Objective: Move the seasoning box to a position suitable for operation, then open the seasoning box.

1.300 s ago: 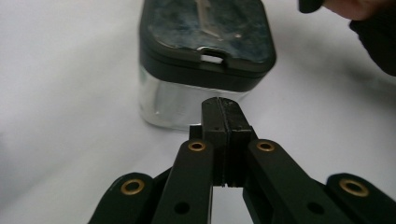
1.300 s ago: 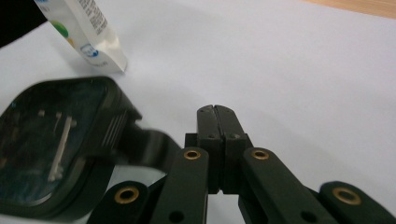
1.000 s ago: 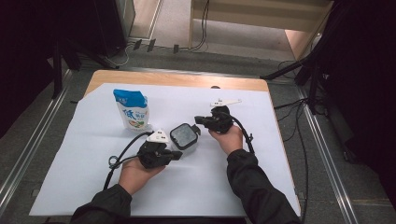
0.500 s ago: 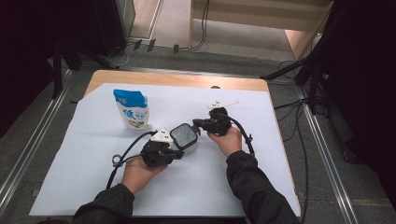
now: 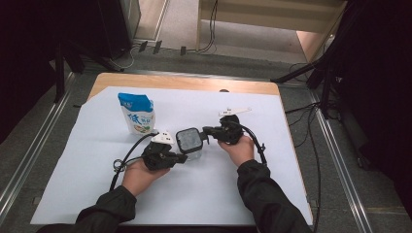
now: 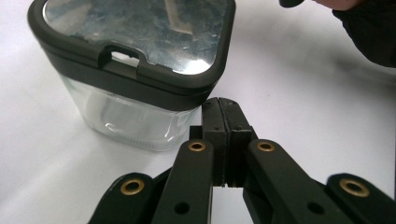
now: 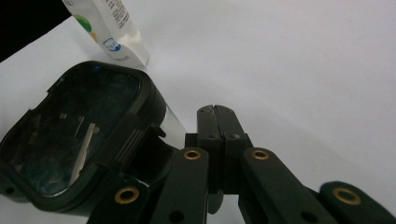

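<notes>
Lidded clear container (image 5: 189,143) between closed tongs

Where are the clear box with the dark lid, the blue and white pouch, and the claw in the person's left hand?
Clear box (image 6: 140,116): left gripper view, on its see-through front wall.
Blue and white pouch (image 5: 137,116): high view, on its printed front.
Left claw (image 6: 225,122): left gripper view, at the shut jaw tips.
</notes>
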Motion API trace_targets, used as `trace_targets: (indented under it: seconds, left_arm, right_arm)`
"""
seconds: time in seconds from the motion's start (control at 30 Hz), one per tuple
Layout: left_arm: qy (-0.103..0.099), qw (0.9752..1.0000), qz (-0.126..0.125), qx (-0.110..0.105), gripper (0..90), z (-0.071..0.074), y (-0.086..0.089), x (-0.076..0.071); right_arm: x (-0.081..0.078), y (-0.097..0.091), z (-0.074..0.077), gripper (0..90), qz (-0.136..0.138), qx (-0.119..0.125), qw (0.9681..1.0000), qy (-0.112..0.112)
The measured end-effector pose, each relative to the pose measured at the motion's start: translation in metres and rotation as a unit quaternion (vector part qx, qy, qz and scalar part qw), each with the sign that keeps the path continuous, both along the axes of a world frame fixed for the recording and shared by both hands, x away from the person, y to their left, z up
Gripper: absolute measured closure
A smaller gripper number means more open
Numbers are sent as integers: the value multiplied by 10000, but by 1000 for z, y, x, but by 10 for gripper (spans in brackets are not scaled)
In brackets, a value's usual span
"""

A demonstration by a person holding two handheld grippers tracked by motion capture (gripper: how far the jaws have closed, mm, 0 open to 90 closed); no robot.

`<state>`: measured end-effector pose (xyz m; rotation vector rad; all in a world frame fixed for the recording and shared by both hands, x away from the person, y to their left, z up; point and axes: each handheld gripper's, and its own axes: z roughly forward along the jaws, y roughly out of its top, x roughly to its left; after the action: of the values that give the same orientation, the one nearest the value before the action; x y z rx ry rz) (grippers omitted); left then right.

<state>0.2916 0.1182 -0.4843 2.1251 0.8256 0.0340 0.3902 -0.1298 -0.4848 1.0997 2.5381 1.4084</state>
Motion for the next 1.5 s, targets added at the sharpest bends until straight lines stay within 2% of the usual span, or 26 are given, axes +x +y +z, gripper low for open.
trace_targets:
  seconds: [0.1, 0.23, 0.57, 0.63, 0.73, 0.87, 0.93, 0.97, 1.0, 1.1, 1.13, 1.2, 1.27, 1.3, 1.4, 1.47, 1.5]
  left_arm:
    - [13, 10000, 9, 79, 900, 1, 3, 2]
    - [174, 9998, -9, -39, 900, 1, 7, 6]
    - [215, 9998, -13, -50, 900, 1, 14, 12]
    - [219, 9997, -88, -11, 894, 1, 15, 13]
    - [275, 9992, -249, 130, 830, 3, 18, 13]
    - [375, 9987, -341, -32, 749, 7, 29, 15]
    - [413, 9987, -296, -38, 634, 9, 35, 17]
    - [400, 9988, -256, -99, 562, 10, 39, 17]
    - [368, 9988, -250, -198, 562, 11, 42, 19]
    - [206, 9981, -227, -528, 422, 13, 48, 21]
    - [150, 9982, -271, -515, 422, 13, 49, 22]
    - [52, 9987, -395, -332, 365, 14, 48, 24]
    - [-165, 9983, -536, -177, 331, 15, 46, 25]
    - [-222, 9981, -534, -227, 305, 15, 46, 25]
    - [-238, 9978, -535, -301, 248, 17, 45, 27]
    - [-105, 9977, -599, -292, 232, 18, 41, 29]
    - [-131, 9974, -628, -317, 224, 19, 39, 30]
  right_arm:
    - [-4, -1, 0, 900, -4, -60, 10000, -53]
    - [-7, -3, 0, 900, -38, -21, 10000, -23]
    - [-18, -7, 0, 900, -52, -56, 10000, 11]
    - [-19, -7, 1, 900, -60, -68, 10000, -13]
    - [-20, -9, 3, 900, -94, -73, 9999, -102]
    - [-23, -17, 8, 900, -143, -2, 9998, -139]
    - [-27, -22, 11, 900, -151, -5, 9998, -125]
    - [-31, -25, 13, 900, -143, -7, 9998, -147]
    - [-31, -25, 13, 900, -143, -7, 9998, -147]
    - [-39, -30, 16, 900, -120, -8, 9998, -153]
    - [-39, -30, 16, 900, -120, -8, 9998, -153]
    - [-44, -30, 17, 900, -80, -37, 9998, -155]
    - [-47, -30, 16, 900, -77, -67, 9998, -156]
    - [-49, -31, 16, 900, -85, -103, 9997, -187]
    - [-56, -30, 17, 900, -153, -121, 9994, -270]
    - [-58, -30, 17, 900, -175, -102, 9994, -269]
    - [-58, -30, 17, 900, -161, -97, 9995, -261]
